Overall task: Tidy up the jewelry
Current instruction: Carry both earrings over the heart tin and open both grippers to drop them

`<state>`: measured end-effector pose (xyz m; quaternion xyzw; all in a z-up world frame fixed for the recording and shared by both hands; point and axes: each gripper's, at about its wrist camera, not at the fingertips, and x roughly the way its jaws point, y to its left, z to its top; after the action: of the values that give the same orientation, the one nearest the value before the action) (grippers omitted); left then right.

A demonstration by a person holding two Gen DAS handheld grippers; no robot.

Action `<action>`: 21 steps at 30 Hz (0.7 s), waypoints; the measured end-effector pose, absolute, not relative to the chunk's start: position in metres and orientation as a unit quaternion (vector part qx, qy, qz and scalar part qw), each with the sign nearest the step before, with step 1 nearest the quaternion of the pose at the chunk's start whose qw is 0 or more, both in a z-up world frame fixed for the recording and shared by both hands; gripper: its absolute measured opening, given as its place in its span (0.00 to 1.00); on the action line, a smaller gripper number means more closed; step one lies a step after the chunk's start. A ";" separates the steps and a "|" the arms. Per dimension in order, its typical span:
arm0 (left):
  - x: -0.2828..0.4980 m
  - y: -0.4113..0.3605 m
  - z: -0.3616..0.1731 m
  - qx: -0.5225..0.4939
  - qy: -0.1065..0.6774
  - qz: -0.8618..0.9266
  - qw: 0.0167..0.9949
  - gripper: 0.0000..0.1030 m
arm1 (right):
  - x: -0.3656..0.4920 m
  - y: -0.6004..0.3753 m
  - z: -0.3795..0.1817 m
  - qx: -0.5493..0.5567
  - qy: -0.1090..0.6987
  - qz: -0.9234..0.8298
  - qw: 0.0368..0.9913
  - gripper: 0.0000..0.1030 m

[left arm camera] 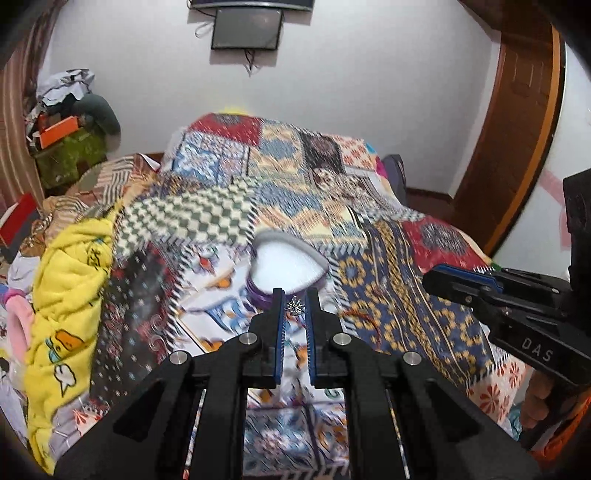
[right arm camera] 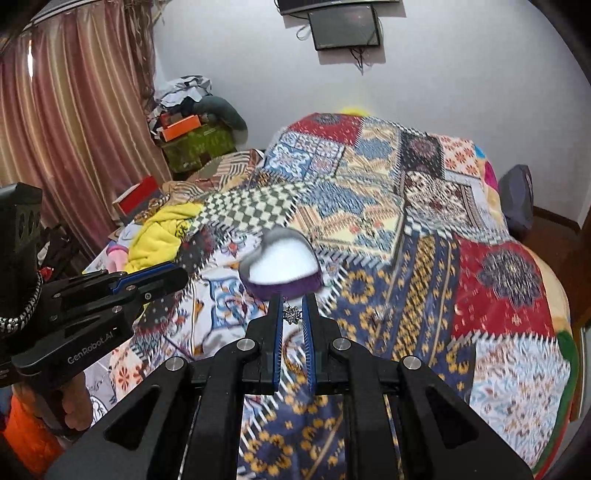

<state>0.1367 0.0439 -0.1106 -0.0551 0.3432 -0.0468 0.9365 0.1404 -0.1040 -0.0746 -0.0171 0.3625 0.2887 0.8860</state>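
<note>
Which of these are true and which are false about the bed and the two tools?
1. The purple heart-shaped box with white lining is open. True.
2. The left tool pinches a small silver star-shaped jewel. True.
3. The right tool is empty. False: it pinches a second silver star jewel.
4. The box is full of jewels. False: only white lining shows inside.
5. The yellow blanket lies right of the box. False: it lies to the left.

Patchwork quilt [left arm camera: 303, 177], yellow blanket [left arm camera: 66, 266] (cartoon print), striped curtain [right arm camera: 74, 110], wall screen [left arm camera: 245, 28].
</note>
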 end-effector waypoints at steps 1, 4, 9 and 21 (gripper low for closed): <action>0.140 0.047 -0.109 -0.056 0.340 -0.045 0.938 0.08 | 0.143 -0.100 -0.073 -0.019 0.359 0.291 0.887 0.09; 0.151 0.054 -0.106 -0.059 0.330 -0.042 0.941 0.08 | 0.151 -0.091 -0.069 -0.025 0.351 0.297 0.888 0.09; 0.170 0.060 -0.107 -0.054 0.323 -0.040 0.944 0.08 | 0.171 -0.078 -0.066 -0.036 0.338 0.298 0.892 0.09; 0.228 0.065 -0.142 -0.068 0.373 -0.073 0.923 0.08 | 0.222 -0.050 -0.085 -0.056 0.358 0.318 0.876 0.09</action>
<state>0.2280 0.0648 -0.1424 -0.0679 0.3727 -0.0730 0.9226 0.2220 -0.0501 -0.0849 -0.0556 0.3579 0.3183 0.8760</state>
